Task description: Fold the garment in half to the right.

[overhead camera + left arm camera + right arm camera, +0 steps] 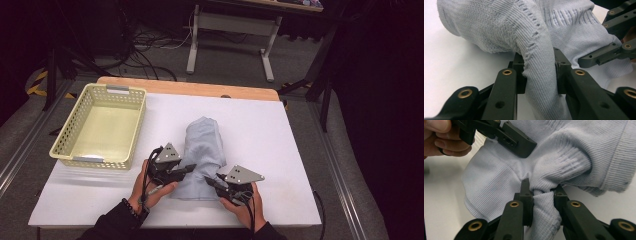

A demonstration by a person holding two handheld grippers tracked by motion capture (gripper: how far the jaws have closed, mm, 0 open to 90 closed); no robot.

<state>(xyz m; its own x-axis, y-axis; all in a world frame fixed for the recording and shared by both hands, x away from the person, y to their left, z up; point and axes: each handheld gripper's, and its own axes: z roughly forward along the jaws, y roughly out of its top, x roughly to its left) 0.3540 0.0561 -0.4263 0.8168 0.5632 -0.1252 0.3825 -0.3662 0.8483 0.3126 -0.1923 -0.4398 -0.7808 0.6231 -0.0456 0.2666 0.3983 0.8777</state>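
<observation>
Left tongs (186,169) clamped on a bunched fold of the pale blue knit garment (202,155), right tongs (212,182) clamped on another fold, garment heaped mid-tabletop (280,150) toward the near edge, yellow perforated basket (70,135) at the far left corner.

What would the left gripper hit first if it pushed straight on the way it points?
The light blue knit garment: the left gripper already pinches a fold, and the bunched bulk lies directly ahead. Likely nothing sooner.
</observation>
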